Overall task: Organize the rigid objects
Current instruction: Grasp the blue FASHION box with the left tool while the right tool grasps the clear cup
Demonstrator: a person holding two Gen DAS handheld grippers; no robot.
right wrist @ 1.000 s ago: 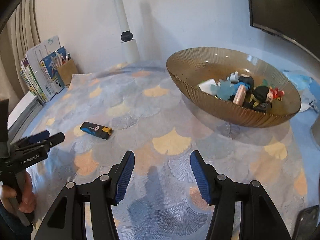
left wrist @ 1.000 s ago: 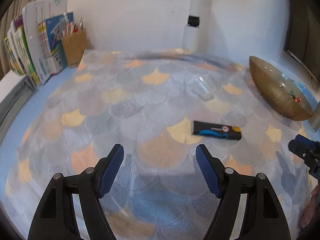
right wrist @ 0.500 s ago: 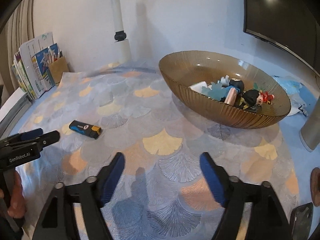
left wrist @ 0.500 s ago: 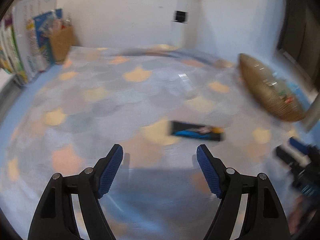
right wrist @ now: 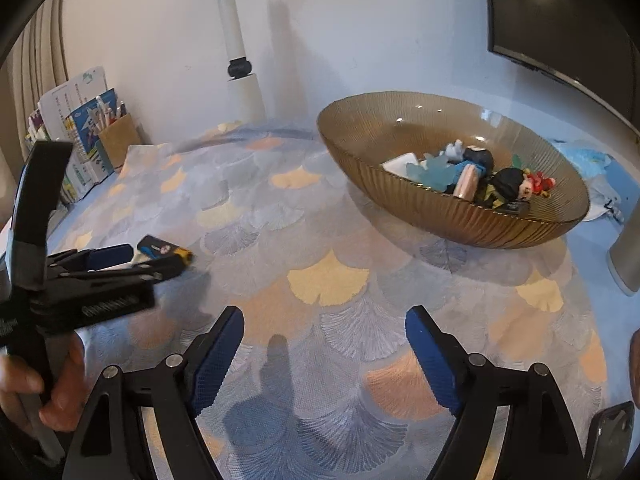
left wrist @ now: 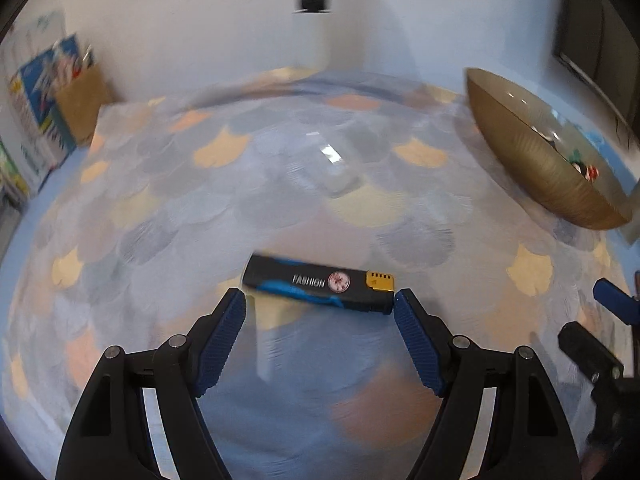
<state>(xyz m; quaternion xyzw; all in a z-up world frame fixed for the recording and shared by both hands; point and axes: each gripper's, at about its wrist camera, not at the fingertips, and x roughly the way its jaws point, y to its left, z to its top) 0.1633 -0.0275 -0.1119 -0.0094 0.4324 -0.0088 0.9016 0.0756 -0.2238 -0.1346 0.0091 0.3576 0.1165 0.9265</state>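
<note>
A black and blue lighter (left wrist: 320, 286) with a yellow end lies flat on the scallop-patterned cloth (left wrist: 224, 208). My left gripper (left wrist: 319, 299) is open and low over it, one fingertip near each end of the lighter, pads not pressing. The right wrist view shows the same lighter (right wrist: 164, 249) partly behind the left gripper (right wrist: 132, 261), which a hand holds. My right gripper (right wrist: 324, 314) stands open over bare cloth with nothing between its fingers. An amber ribbed glass bowl (right wrist: 460, 220) at the right holds several small toys and figures.
The bowl (left wrist: 540, 168) stands at the right edge in the left wrist view. A small clear plastic piece (left wrist: 336, 176) lies mid-cloth. A cardboard pen holder (right wrist: 120, 138) and books stand back left. A white lamp post (right wrist: 240, 80) rises at the back wall, a dark monitor (right wrist: 560, 20) top right.
My left gripper has moved forward to the lighter, which now sits just ahead of its tips. My right gripper's jaws have spread wider and stayed in place.
</note>
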